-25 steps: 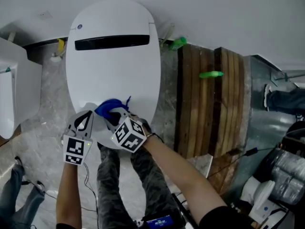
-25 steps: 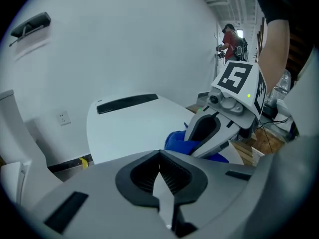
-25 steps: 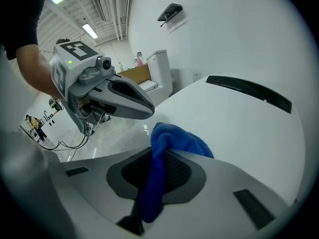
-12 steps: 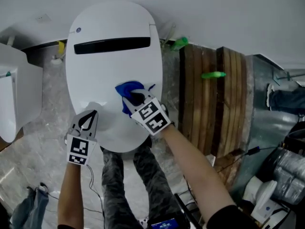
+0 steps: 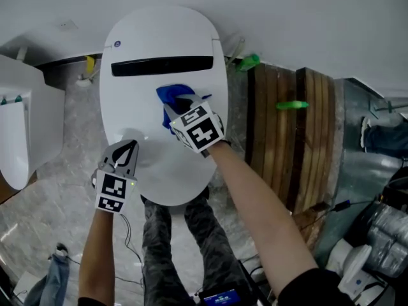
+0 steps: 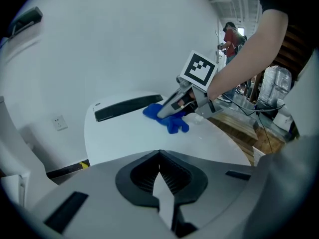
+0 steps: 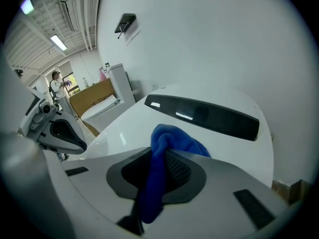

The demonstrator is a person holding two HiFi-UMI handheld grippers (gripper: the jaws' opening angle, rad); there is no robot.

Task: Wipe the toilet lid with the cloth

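- Left gripper (image 5: 129,149) hangs over the near left edge of the toilet lid (image 5: 159,37), jaws pressed together on nothing. Looks like it's just idling.
- Right gripper (image 5: 173,104) is further up, jaws pinching the blue cloth (image 5: 169,95), which sits on the lid about mid-way, a bit right.
- I reckon it's mid-wipe. The next move wants the cloth kept down and swept past the dark strip (image 5: 162,65) to the far end and edges.

White wall (image 5: 319,18), grey marbled floor (image 5: 57,196), dark wooden planks (image 5: 280,139) alongside.
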